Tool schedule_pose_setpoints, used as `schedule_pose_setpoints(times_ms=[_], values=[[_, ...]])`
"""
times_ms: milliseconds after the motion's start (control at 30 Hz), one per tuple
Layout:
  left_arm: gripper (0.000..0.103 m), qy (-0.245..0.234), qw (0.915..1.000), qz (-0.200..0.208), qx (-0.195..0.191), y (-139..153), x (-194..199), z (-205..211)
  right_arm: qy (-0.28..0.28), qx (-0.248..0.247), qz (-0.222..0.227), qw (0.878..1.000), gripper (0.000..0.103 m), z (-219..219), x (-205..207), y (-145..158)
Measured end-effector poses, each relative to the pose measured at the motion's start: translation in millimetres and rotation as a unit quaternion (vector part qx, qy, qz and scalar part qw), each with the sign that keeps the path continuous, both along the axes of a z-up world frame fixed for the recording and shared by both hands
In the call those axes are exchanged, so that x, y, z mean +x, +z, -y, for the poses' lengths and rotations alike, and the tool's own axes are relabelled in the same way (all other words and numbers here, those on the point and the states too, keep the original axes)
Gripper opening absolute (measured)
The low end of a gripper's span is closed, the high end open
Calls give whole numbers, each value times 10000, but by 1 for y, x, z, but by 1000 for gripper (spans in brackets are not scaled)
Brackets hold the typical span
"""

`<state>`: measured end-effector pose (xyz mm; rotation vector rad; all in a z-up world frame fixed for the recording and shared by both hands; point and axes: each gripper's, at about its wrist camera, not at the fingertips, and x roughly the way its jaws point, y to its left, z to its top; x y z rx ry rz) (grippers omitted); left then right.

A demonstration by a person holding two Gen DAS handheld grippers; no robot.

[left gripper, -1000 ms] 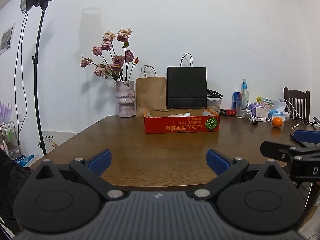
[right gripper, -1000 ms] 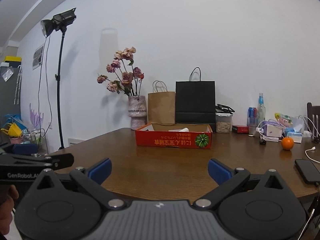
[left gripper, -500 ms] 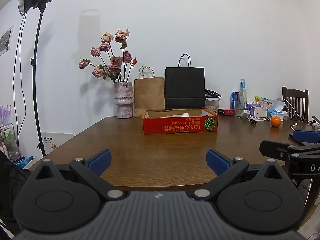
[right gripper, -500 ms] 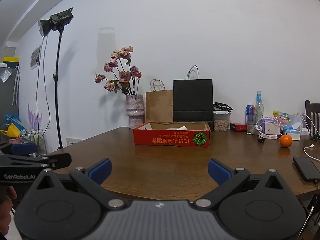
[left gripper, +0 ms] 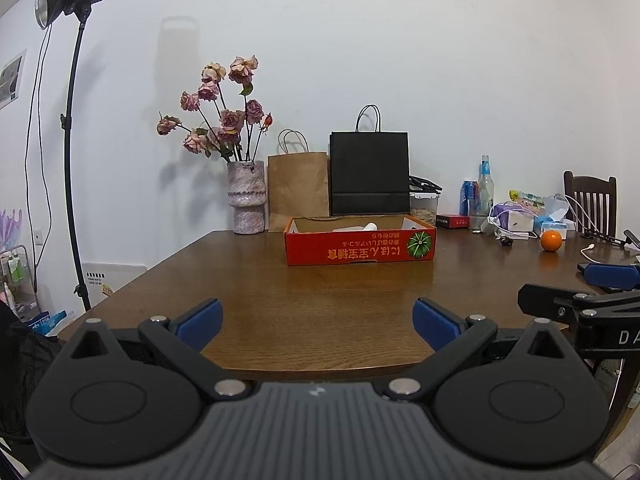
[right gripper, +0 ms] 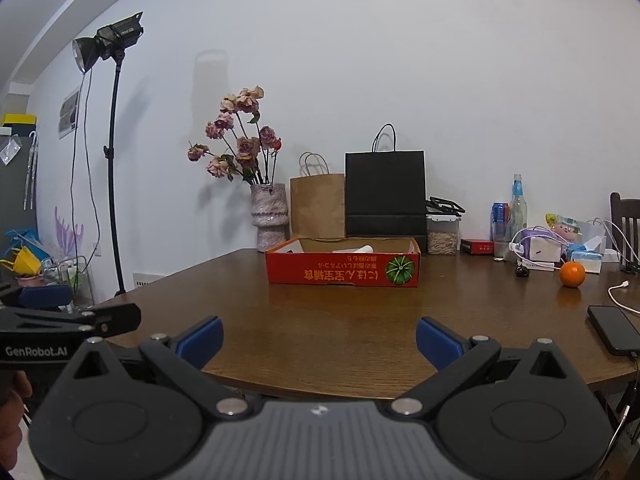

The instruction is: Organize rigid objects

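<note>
At the near edge of the wooden table (left gripper: 320, 312), both tools hang level with their jaws spread wide and nothing between them: the left gripper (left gripper: 318, 318) shows its blue pads (left gripper: 200, 320) far apart over bare wood, and the right gripper (right gripper: 319, 338) stands the same way beside it. Well beyond them, mid-table, sits the red cardboard box (left gripper: 359, 247) with a pumpkin print, and a white object (left gripper: 362, 227) lies inside it, only its top showing above the rim; what it is cannot be told. Behind the box stand a vase of dried roses (left gripper: 246, 196), a brown paper bag (left gripper: 298, 190) and a black paper bag (left gripper: 369, 172). Off to the right an orange (left gripper: 551, 240) rests among cables, a can and a bottle.

This scene fits either a box waiting for more things or a sorting already finished, with the tools drawn clear; the pictures do not settle which. Any further pick would, I judge, call for a long reach forward, since nothing lies within the jaws' span.

The right wrist view alone shows a black phone (right gripper: 614, 330) on its cable near the table's right edge, a jar of grain (right gripper: 442, 236) and part of the person's hand (right gripper: 12, 420); the left wrist view alone shows the chair back (left gripper: 590, 204) clearly
</note>
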<state>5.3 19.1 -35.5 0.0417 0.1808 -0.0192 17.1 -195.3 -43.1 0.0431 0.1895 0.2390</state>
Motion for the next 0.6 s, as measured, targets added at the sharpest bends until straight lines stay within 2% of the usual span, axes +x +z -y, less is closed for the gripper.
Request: schedule_pose_setpoints(times_ms=[600], values=[[103, -4, 10000, -15, 0, 0, 0, 0, -105, 64, -72, 9999, 103, -2, 1, -2]])
